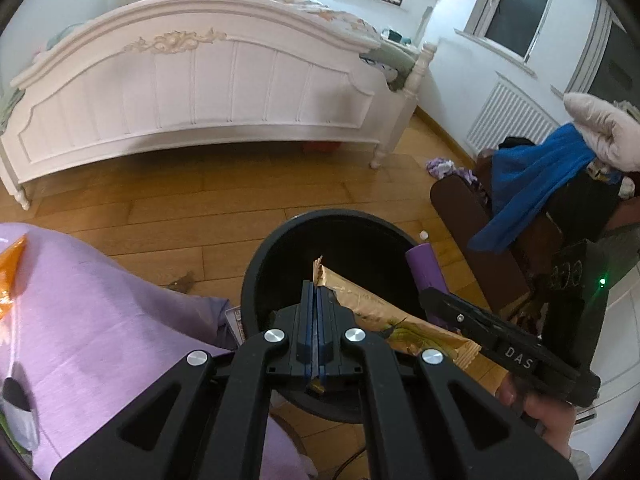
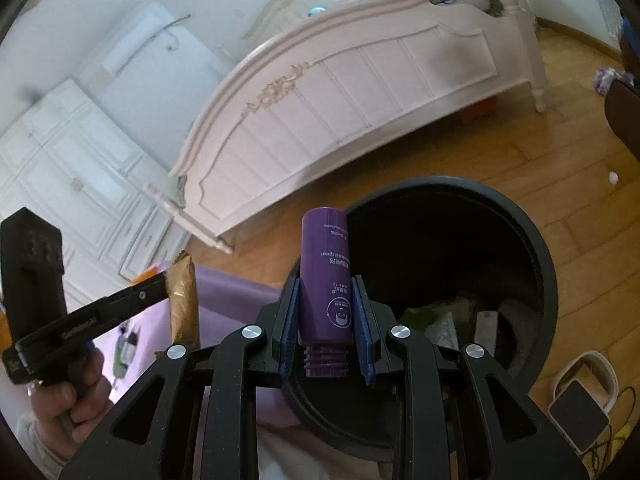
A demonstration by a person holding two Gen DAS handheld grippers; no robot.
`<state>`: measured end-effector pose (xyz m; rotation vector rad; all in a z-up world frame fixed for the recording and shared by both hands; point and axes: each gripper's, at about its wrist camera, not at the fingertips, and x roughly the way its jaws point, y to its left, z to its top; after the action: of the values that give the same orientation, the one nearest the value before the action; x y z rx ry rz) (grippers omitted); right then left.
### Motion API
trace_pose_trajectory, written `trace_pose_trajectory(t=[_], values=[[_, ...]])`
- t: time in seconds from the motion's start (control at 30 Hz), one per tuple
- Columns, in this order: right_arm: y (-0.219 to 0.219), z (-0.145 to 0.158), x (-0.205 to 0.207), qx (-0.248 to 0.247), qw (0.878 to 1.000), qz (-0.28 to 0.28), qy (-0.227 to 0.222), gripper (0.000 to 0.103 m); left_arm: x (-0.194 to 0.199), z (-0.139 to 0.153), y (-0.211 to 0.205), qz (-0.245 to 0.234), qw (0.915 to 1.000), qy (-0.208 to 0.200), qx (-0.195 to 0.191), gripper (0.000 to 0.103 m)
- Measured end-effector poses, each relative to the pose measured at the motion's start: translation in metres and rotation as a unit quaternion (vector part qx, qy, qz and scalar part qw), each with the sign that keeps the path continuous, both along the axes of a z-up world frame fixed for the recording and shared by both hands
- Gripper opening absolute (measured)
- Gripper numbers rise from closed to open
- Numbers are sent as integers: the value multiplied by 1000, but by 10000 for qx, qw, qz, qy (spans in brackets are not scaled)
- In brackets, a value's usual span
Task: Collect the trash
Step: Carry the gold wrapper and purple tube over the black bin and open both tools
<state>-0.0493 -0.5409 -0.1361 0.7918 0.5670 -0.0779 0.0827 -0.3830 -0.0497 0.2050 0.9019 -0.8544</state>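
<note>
My left claw [image 1: 317,300] pinches a gold wrapper [image 1: 380,312], light and crinkly, above the black bin [image 1: 264,256]. My right claw [image 2: 326,320] clamps a purple bottle [image 2: 326,276] near its threaded neck: stiff, smooth, probably slippery.

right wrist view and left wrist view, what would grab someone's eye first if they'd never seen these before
First, the two loaded grippers: the right gripper is clamped on a capless purple spray bottle at the near rim of the black trash bin, while the left gripper pinches a gold snack wrapper over the same bin. Behind them, the ornate white bed footboard fills the background on the wooden floor.
</note>
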Motion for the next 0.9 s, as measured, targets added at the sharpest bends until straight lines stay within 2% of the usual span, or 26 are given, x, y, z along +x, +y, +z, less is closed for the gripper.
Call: trace_pose_trajectory(t=[0.27,0.33,0.37,0.43,0.47,0.5,0.73,0.8,0.9], values=[[-5,-10,-2,89,9998,-87,128,27,-1,0,-18,-81,9999,-62,86,7],[-6,-9,-4,72,9997,-163,137,43,-2,0,-20,-136,9998,-54,99,7],[-7,-8,-6,83,9997,-215,100,48,-3,0,-20,-168,9998,-43,112,11],[-8,-6,-8,96,9996,-259,76,54,-5,1,-20,-183,9997,-52,127,33],[-7,-5,-10,84,9995,-286,73,55,-6,2,-18,-158,9998,-95,112,57],[-7,-3,-11,62,9995,-302,67,55,-9,5,-16,-108,9998,-178,57,71],[-1,8,-17,-89,9992,-383,88,55,-16,16,3,-97,9995,-220,-221,74],[-3,8,-19,-76,9983,-566,127,65,-17,17,8,-92,9995,-191,-253,80],[-9,6,-25,58,9957,-904,206,65,-14,17,3,-38,9997,-131,-208,82]])
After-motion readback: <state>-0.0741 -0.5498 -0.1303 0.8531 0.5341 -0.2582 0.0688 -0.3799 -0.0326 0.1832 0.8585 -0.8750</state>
